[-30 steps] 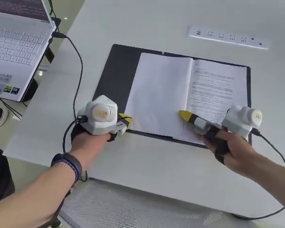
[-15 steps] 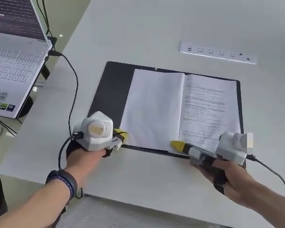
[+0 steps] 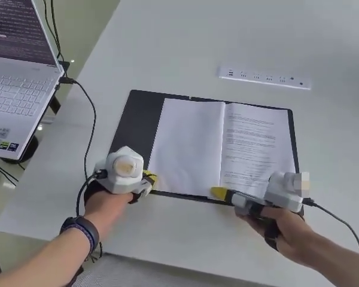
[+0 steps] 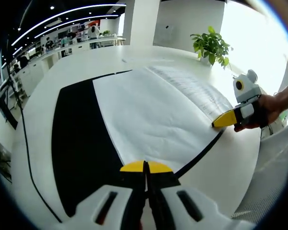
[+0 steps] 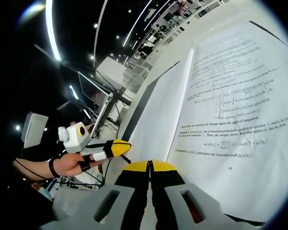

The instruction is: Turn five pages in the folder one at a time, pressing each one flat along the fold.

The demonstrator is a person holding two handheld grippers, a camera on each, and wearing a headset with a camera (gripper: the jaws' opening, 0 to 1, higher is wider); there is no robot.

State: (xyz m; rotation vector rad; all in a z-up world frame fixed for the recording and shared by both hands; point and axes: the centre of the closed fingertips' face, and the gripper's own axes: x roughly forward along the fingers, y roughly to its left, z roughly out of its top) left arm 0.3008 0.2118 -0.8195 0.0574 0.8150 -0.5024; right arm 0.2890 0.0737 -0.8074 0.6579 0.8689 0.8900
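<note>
Black folder (image 3: 140, 119), white left page (image 3: 188, 146), black-lettered right page (image 3: 254, 143), white table (image 3: 167, 48)

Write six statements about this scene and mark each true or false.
1. The folder lies open. True.
2. Its printed page is on the left. False: the printed page is on the right, the blank page on the left.
3. The left gripper and the right gripper both have shut jaws. True.
4. The right gripper's tips sit at the folder's far edge. False: they are at its near edge, by the fold.
5. The power strip lies nearer the person than the folder. False: the power strip lies beyond the folder.
6. An open laptop stands left of the folder. True.
</note>
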